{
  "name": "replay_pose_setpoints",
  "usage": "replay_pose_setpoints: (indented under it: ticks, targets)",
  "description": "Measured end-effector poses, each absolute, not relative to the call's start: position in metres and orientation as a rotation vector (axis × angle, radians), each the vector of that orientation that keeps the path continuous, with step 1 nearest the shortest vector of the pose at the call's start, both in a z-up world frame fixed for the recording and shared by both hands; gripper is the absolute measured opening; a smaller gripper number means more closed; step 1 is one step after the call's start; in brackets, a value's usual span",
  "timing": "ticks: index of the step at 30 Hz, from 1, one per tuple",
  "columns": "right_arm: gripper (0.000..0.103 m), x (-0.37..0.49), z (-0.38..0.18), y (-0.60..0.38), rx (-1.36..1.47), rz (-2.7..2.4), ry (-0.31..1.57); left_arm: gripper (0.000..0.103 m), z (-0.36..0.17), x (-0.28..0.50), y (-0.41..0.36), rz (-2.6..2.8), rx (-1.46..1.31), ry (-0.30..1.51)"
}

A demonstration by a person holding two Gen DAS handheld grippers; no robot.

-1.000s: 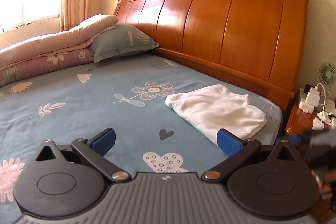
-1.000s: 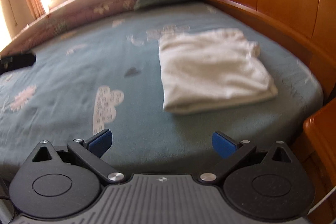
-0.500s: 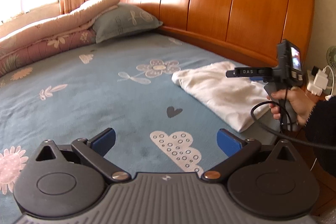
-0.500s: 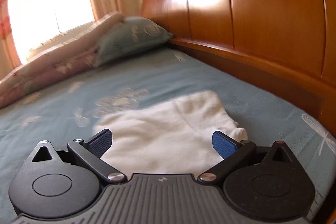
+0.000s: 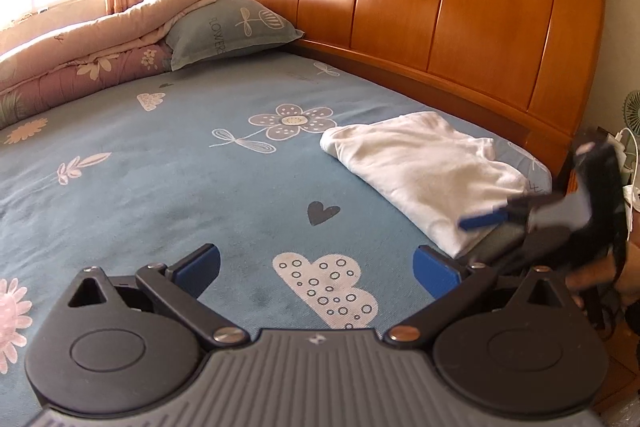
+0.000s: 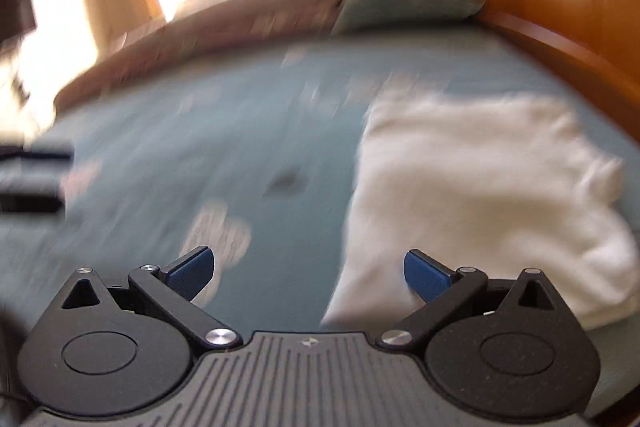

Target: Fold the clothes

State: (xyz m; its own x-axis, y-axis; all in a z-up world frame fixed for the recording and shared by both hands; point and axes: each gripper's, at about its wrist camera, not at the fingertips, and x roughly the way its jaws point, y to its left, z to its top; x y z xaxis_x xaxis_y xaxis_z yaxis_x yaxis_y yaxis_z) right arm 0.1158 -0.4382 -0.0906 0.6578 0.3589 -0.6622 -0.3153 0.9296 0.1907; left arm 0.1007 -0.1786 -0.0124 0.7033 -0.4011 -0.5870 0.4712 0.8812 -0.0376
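Both my left tongs (image 5: 316, 263) and right tongs (image 6: 308, 267) gape wide and empty above the blue sheet (image 5: 160, 167), near the folded white garment (image 5: 424, 171).

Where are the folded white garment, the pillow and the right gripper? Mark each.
folded white garment (image 5: 424, 171), left wrist view, middle of its top face.
pillow (image 5: 228, 29), left wrist view, centre of its printed front.
right gripper (image 6: 309, 273), right wrist view, midway between its fingertips.
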Motion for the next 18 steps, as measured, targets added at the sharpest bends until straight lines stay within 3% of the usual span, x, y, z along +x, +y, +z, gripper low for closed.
replay_pose_setpoints:
  ticks: [18]
  targets:
    - [0.103, 0.012, -0.035, -0.437, 0.266, 0.001, 0.83, 0.102, 0.009, 0.078, -0.212, -0.512, 0.115, 0.667]
